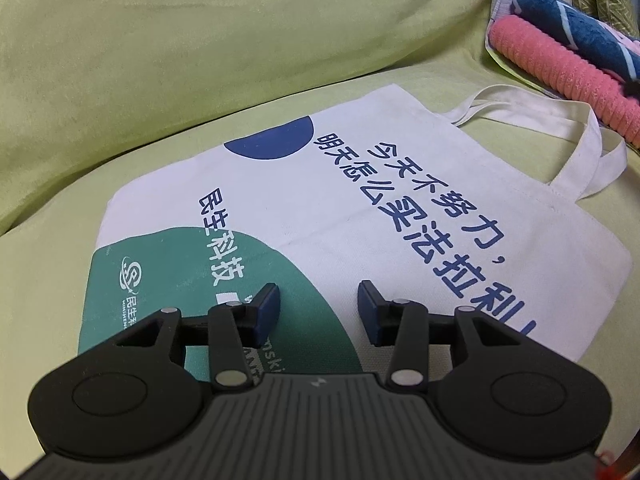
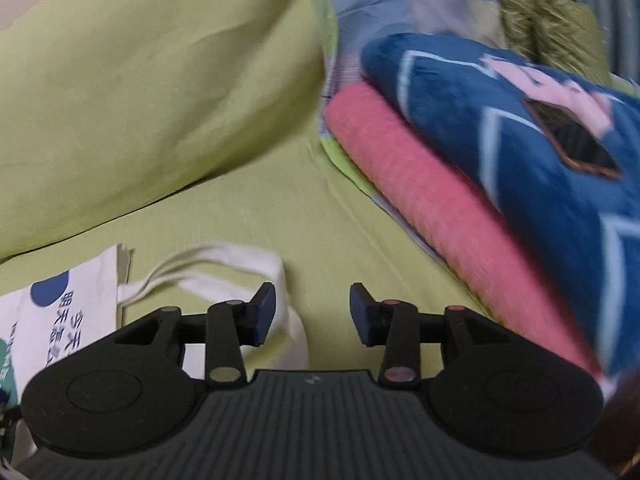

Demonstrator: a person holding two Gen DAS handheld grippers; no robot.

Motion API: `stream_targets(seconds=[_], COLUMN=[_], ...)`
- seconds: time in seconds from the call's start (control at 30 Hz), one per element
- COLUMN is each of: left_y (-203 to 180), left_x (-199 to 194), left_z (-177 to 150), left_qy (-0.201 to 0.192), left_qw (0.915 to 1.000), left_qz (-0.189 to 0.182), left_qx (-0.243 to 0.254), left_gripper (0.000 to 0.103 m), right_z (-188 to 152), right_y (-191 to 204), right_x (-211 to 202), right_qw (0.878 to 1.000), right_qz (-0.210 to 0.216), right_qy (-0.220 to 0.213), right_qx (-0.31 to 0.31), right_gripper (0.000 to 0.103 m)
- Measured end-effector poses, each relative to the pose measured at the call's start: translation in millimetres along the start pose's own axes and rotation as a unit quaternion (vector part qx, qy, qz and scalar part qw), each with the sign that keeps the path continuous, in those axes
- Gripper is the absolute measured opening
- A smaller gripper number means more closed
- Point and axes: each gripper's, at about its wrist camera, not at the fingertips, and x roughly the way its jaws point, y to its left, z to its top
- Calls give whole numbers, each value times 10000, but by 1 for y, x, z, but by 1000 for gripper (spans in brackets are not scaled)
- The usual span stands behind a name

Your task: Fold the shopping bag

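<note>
While it lies flat and unfolded on the green sheet (image 1: 400,60), the bag (image 1: 360,208) fills the middle of the left wrist view, its printed face up: blue characters run across it, a blue half-disc sits toward 11 o'clock and a green patch with a white logo at 8 o'clock. Its two handles (image 1: 580,136) loop out at 2 o'clock, resting on the sheet. In the right wrist view only the bag's top edge and the handles show, at 8 o'clock.

The left gripper (image 1: 319,312) hovers over the bag's green patch with its jaws spread wide and nothing between them; whether the pads touch the cloth cannot be told. The right gripper (image 2: 312,312) is likewise wide open and empty, its left finger (image 2: 264,312) in front of a handle loop, the sheet showing in the gap.

A green pillow (image 1: 200,60) bulks behind the bag from 9 to 12 o'clock. At 2 o'clock, just beyond the handles, lies a pile of folded things: a pink ribbed blanket (image 1: 560,76) with a blue plush one (image 1: 580,28) on top. The right view is blurred.
</note>
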Motion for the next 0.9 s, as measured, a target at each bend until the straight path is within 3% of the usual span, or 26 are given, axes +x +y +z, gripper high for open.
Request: stream_targets(seconds=[0.07, 0.2, 0.43, 0.5, 0.53, 0.57, 0.67, 0.73, 0.8, 0.83, 0.9], left_y=[2, 3, 2, 2, 2, 2, 4, 5, 5, 5, 6], left_x=[0, 0, 1, 1, 1, 1, 1, 1, 1, 1, 0], left_z=[-1, -1, -2, -3, -3, -3, -4, -5, -5, -5, -4], left_qy=[-12, -40, -93, -107, -114, -121, -145, -173, -183, -176, -160], left_qw=[10000, 10000, 9999, 9999, 9999, 9999, 9998, 9997, 9997, 9997, 9996], left_qz=[-34, -58, -72, -74, -76, -77, -121, -152, -171, -174, -180], left_qx=[-26, -30, -34, -34, -33, -33, -38, -20, 32, 65, 132], left_gripper=[50, 50, 50, 50, 50, 50, 50, 50, 50, 50, 50], right_z=[11, -2, -20, -20, -20, -20, -21, -27, -37, -41, -42], right_y=[1, -12, -15, -2, 6, 13, 30, 38, 42, 38, 13], right_x=[18, 26, 64, 74, 78, 82, 54, 40, 51, 61, 80], right_qw=[9999, 9987, 9941, 9944, 9939, 9930, 9912, 9857, 9824, 9847, 9930], right_qz=[-69, -139, 322, 222, 153, 84, -299, -549, -833, -911, -829], right_qy=[70, 465, 1023, 1005, 974, 942, -247, -781, -576, -228, 641], right_qx=[90, 185, 139, -260, -487, -715, -1266, -1392, -1569, -1469, -541], right_gripper=[37, 36, 36, 22, 6, 4, 2, 2, 3, 11, 18])
